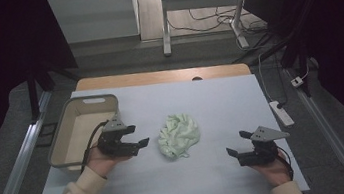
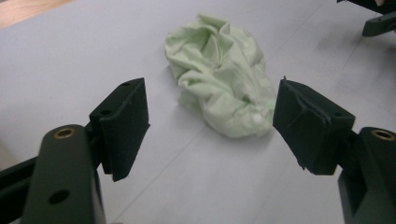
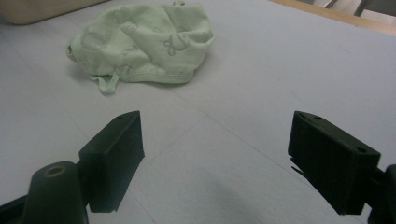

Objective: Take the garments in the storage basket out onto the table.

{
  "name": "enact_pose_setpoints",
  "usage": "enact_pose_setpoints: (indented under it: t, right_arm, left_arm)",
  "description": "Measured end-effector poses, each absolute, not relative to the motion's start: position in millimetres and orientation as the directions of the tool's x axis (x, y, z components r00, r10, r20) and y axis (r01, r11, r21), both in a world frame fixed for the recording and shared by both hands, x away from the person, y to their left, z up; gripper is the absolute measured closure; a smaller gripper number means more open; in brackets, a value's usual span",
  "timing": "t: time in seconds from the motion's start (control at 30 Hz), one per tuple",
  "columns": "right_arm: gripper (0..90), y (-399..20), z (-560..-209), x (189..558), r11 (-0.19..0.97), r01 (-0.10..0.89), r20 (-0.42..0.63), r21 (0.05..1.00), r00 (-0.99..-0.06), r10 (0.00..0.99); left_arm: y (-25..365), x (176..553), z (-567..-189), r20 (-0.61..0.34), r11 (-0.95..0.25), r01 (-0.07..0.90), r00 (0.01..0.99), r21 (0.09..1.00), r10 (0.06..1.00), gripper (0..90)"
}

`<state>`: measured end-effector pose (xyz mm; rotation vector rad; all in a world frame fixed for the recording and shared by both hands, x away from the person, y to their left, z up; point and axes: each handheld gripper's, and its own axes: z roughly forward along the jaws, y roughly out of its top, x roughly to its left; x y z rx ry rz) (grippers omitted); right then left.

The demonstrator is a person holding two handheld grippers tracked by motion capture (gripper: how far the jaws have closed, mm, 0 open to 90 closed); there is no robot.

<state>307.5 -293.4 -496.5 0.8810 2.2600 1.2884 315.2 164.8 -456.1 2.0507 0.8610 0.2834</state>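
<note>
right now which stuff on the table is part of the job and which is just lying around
Part of the job:
- crumpled green cloth, between the two grippers
- left gripper, fingers open, nearest the cloth
- right gripper, fingers open

Lying about:
- beige bin, at the table's left edge
- white power strip, off the right edge

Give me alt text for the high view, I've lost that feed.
A crumpled pale green cloth lies mid-table on a light sheet, untouched. The left gripper sits open just left of it and the right gripper open farther off to its right, both held by hands. A beige bin stands at the sheet's left edge.
</note>
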Motion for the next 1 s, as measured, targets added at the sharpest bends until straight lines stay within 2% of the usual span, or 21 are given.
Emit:
enact_pose_setpoints:
  t: [0.53,1.0]
  right_arm:
    - [17.8,-293,-498,308,0.395,0.336,-0.032,0.855,-0.726,0.687]
    - [17.8,-294,-499,309,0.404,0.337,-0.052,0.850,-0.710,0.703]
  left_arm:
    - [217,269,-471,-0.133,-0.313,0.482,0.688,0.818,0.713,26.4]
    - [240,246,-485,-0.116,-0.318,0.481,0.677,0.817,0.726,26.1]
